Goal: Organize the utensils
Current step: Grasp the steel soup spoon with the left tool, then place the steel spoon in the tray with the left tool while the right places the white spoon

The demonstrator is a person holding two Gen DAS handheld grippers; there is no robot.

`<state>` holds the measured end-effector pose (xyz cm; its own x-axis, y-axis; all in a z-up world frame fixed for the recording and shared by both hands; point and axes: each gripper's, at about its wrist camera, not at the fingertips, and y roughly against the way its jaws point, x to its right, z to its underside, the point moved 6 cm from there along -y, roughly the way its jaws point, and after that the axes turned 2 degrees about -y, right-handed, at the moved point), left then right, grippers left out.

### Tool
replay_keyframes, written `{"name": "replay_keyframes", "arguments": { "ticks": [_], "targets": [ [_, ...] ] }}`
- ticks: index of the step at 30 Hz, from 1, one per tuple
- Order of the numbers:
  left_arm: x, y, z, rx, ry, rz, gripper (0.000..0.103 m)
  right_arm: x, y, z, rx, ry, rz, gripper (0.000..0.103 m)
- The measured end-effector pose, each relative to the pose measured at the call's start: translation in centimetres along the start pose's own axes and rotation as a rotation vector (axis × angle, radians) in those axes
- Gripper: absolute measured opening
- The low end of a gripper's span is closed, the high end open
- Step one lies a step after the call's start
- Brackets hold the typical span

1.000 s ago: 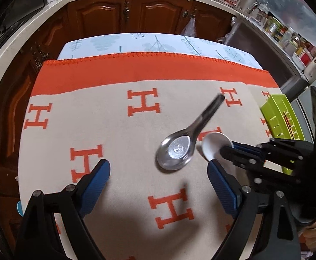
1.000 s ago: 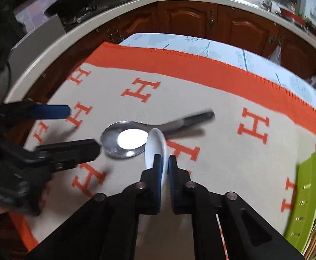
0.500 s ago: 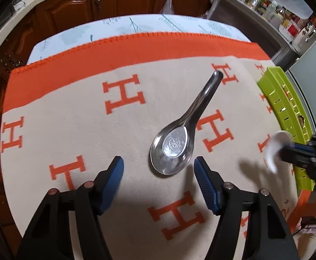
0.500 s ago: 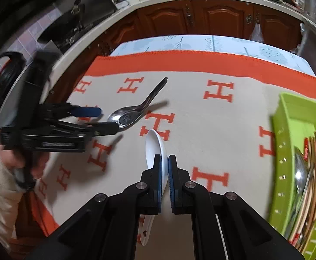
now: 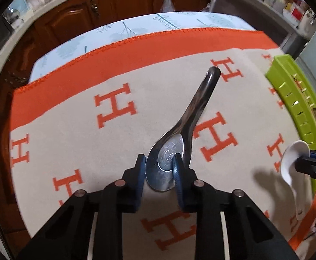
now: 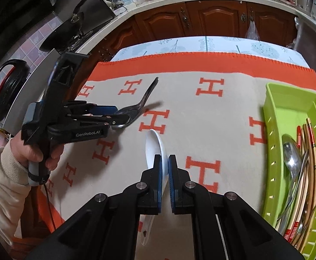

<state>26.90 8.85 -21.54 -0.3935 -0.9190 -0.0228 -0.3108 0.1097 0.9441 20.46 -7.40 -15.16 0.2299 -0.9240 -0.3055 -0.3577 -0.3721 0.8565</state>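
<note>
Two spoons were still outside the tray, each clamped: on the left, the left gripper (image 5: 160, 165) pinched the bowl of the metal spoon (image 5: 188, 125) on the H-patterned cloth (image 5: 71, 134), and the right gripper (image 6: 164, 169) held the white spoon (image 6: 154, 147) above the cloth. On the right, the green tray (image 6: 275, 117) already held a metal spoon, chopsticks and other utensils, so the job looked nearly done.

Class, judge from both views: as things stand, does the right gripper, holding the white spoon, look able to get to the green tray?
Probably yes. The right gripper is shut on the white spoon, and only bare blanket lies between it and the green tray. The left gripper, closed on the metal spoon, is off on the other side.
</note>
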Motion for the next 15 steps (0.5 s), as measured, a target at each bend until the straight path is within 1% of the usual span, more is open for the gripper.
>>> {"name": "replay_keyframes", "arguments": {
  "ticks": [3, 6, 10, 15],
  "targets": [
    [0.1, 0.5, 0.1, 0.000, 0.022, -0.021, 0.006, 0.2, -0.2, 0.3, -0.004, -0.004, 0.005, 0.005],
    [-0.2, 1.2, 0.6, 0.018, 0.089, -0.009, 0.002, 0.1, 0.2, 0.5, 0.000, -0.007, 0.002, 0.005],
    [-0.4, 2.4, 1.9, 0.063, 0.204, 0.057, 0.000, 0.2, 1.2, 0.8, 0.014, -0.010, -0.001, 0.005],
    [0.2, 3.7, 4.4, 0.092, 0.306, 0.148, 0.000, 0.4, 2.9, 1.2, 0.037, -0.023, -0.009, 0.005]
  ]
}}
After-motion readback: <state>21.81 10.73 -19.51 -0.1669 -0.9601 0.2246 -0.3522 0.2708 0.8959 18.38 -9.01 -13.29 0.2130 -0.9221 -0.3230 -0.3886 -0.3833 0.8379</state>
